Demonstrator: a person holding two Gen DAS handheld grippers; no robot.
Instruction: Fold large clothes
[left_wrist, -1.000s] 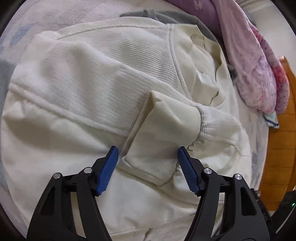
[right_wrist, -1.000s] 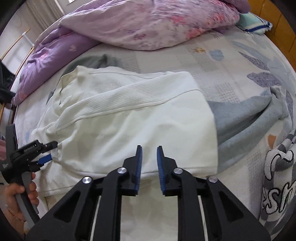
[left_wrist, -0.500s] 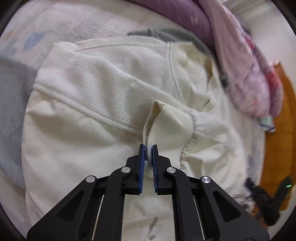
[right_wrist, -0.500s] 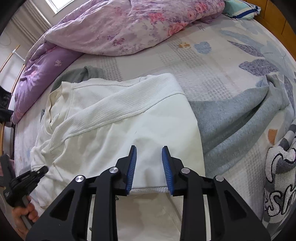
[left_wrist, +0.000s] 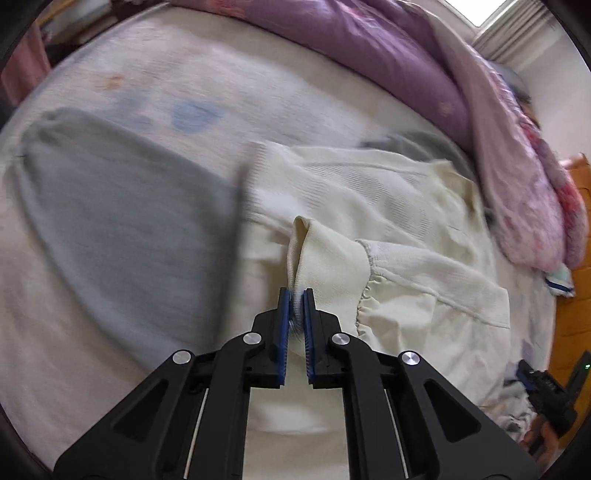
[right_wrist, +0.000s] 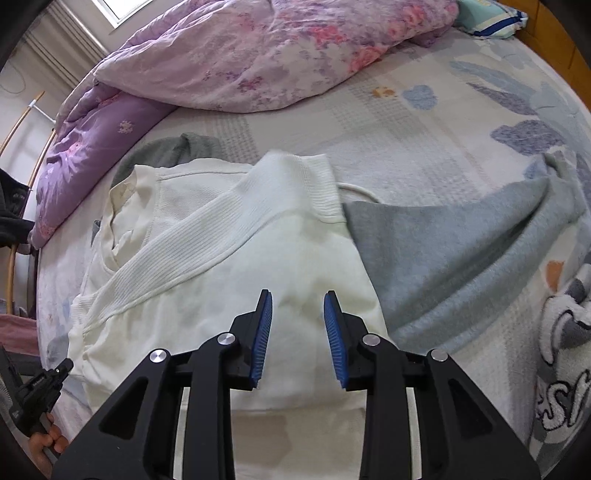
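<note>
No legible text anywhere.

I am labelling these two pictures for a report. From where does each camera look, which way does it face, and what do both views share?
Left wrist: sits on the left claw, facing across the bed; the claw is shut on the cuff of the cream garment.
Right wrist: sits on the right claw, open above the cream garment's body, facing the floral quilt.
Shared: cream garment, grey garment, quilt; each view shows the other claw at its edge.
</note>
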